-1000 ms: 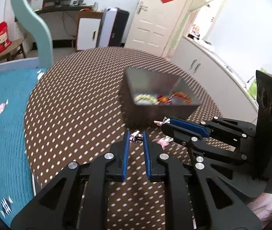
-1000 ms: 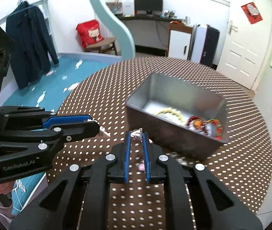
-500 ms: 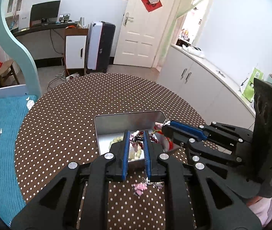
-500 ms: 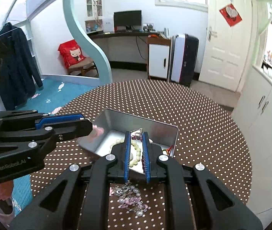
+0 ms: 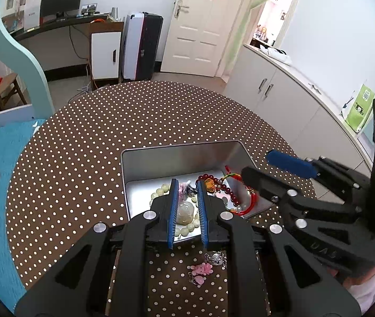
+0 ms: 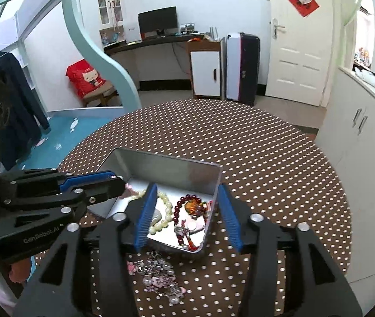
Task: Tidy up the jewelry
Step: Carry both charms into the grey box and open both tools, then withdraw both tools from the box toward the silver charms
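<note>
Left hand-held gripper (image 5: 186, 185) nearly closed; right hand-held gripper (image 6: 187, 190) spread.

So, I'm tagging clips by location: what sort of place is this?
Probably a home bedroom or study: a bunk bed frame, a desk with a monitor, and a suitcase by the door.

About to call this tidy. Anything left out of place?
Yes: a tangle of pink and silver charms lies on the dotted tablecloth, outside the metal tin's near edge, while the bead bracelets are inside.

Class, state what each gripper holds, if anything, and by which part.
Left gripper pinches a small pink trinket at its fingertips; which part cannot be told. Right gripper holds nothing.
</note>
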The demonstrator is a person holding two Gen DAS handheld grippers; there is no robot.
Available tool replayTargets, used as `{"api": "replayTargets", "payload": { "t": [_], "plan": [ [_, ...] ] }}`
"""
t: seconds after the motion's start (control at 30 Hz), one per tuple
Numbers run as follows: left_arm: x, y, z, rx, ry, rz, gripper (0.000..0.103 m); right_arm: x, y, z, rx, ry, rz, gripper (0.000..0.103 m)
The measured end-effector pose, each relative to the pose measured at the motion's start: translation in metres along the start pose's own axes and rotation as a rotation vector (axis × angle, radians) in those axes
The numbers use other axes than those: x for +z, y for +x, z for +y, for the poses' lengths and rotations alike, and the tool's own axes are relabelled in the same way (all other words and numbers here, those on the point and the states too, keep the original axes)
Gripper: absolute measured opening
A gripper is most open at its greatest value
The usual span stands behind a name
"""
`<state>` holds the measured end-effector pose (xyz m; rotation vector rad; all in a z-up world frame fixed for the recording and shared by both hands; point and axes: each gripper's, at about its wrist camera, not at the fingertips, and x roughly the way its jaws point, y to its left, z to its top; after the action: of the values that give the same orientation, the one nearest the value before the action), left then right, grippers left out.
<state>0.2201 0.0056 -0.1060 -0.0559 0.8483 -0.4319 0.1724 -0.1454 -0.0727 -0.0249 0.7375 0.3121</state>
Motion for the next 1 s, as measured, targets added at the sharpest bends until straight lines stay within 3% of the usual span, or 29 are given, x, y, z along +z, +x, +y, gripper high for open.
{"api": "replayTargets", "payload": {
  "t": [0.13, 0.6, 0.67, 0.7, 0.8, 0.83, 1.0],
  "plan": [
    [-0.005, -0.005, -0.008, 0.006, 0.012, -0.008, 0.031, -0.002, -0.003, -0.006, -0.015, 0.013, -0.008, 0.053],
    [-0.026, -0.029, -0.017, 0.033, 0.024, -0.018, 0.031, -0.011, -0.019, -0.013, -0.024, 0.03, -0.019, 0.053],
    [-0.03, -0.034, -0.021, 0.036, 0.032, -0.02, 0.051, -0.015, -0.024, -0.015, -0.026, 0.036, -0.022, 0.053],
    [-0.034, -0.038, -0.023, 0.037, 0.042, -0.024, 0.054, -0.017, -0.026, -0.015, -0.028, 0.037, -0.023, 0.055],
    [-0.046, -0.049, -0.03, 0.024, 0.064, -0.025, 0.061, -0.028, -0.035, -0.018, -0.04, 0.043, -0.026, 0.064],
    [-0.049, -0.05, -0.031, 0.022, 0.068, -0.023, 0.068, -0.032, -0.036, -0.019, -0.042, 0.044, -0.021, 0.065],
    [-0.071, -0.049, -0.039, 0.024, 0.099, 0.022, 0.075, -0.052, -0.041, -0.022, -0.053, 0.055, 0.005, 0.069]
  ]
}}
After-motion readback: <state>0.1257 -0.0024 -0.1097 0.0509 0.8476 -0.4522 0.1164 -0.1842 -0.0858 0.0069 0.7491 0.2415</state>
